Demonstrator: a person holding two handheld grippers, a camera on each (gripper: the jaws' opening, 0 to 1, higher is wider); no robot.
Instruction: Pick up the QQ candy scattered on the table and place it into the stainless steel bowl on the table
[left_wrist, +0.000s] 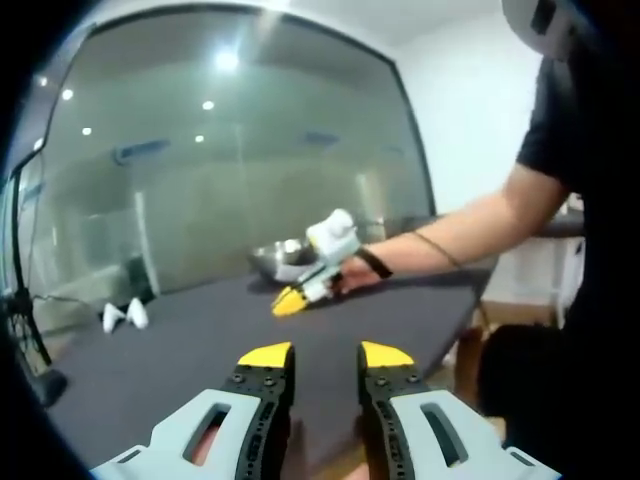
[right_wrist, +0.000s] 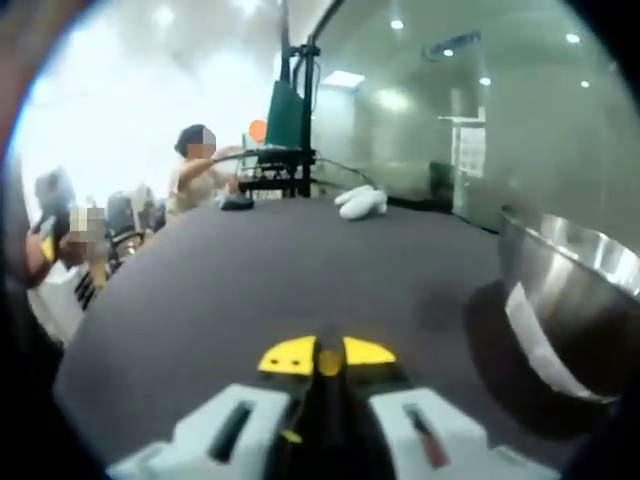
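In the left gripper view my left gripper (left_wrist: 325, 357) stands open over the near part of the dark table (left_wrist: 180, 360), nothing between its yellow-tipped jaws. Farther off, a person's hand holds my right gripper (left_wrist: 290, 301) low over the table, just in front of the stainless steel bowl (left_wrist: 278, 259). In the right gripper view the right gripper (right_wrist: 327, 358) has its yellow tips drawn together on a small yellow piece, a QQ candy (right_wrist: 328, 363). The bowl (right_wrist: 570, 290) stands close on the right, its inside hidden.
Two white objects (left_wrist: 125, 316) lie at the table's far side (right_wrist: 360, 200). A black stand (right_wrist: 290, 110) and a glass wall (left_wrist: 240, 150) rise behind. Seated people are beyond the table's left edge in the right gripper view. The person's arm (left_wrist: 470, 225) reaches across.
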